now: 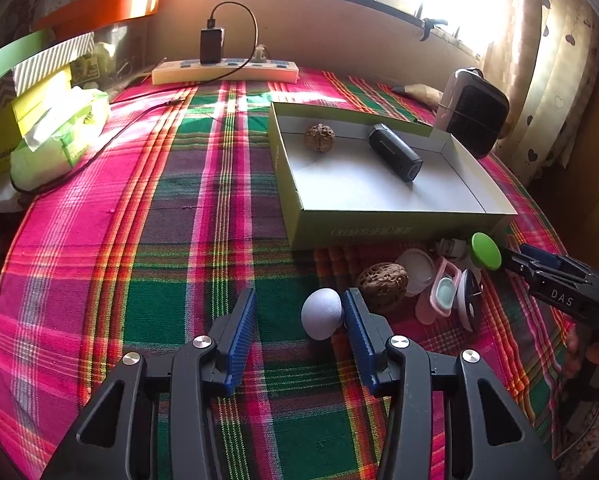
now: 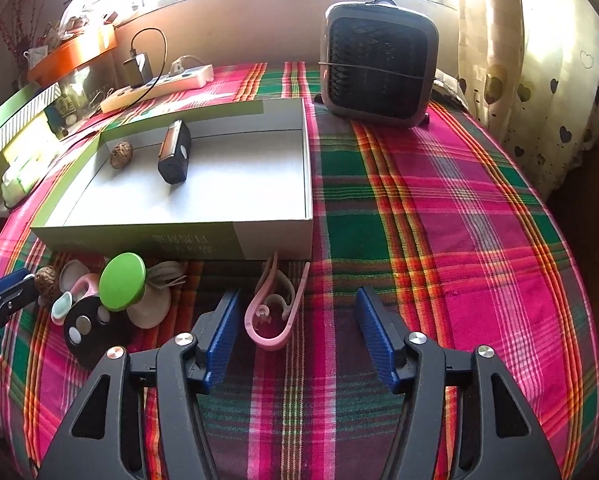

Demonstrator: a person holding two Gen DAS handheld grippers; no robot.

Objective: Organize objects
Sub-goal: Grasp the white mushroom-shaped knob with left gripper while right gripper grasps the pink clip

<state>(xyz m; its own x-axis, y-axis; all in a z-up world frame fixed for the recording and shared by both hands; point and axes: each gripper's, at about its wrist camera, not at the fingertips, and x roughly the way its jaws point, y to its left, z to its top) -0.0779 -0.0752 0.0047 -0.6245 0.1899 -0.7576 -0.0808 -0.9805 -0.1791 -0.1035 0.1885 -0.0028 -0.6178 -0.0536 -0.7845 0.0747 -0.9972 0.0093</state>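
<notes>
Two grippers hang over a tabletop [image 2: 459, 200] covered in pink-and-green plaid cloth, with a window wall along the top of both frames. Left gripper [image 1: 299, 312]: jaws wide, a pale egg-shaped object [image 1: 322, 313] between them, against the right pad. Right gripper [image 2: 295, 312]: jaws wide around a pink clip [image 2: 273, 312], not pressing it. An open box [image 2: 171, 236] at center left holds a walnut [image 2: 121, 155] and a dark device [image 2: 175, 157]. Small items crowd its near edge, among them a green lid [image 2: 122, 282]. A heater [image 2: 379, 64] stands at upper right; bare cloth fills the right side.
</notes>
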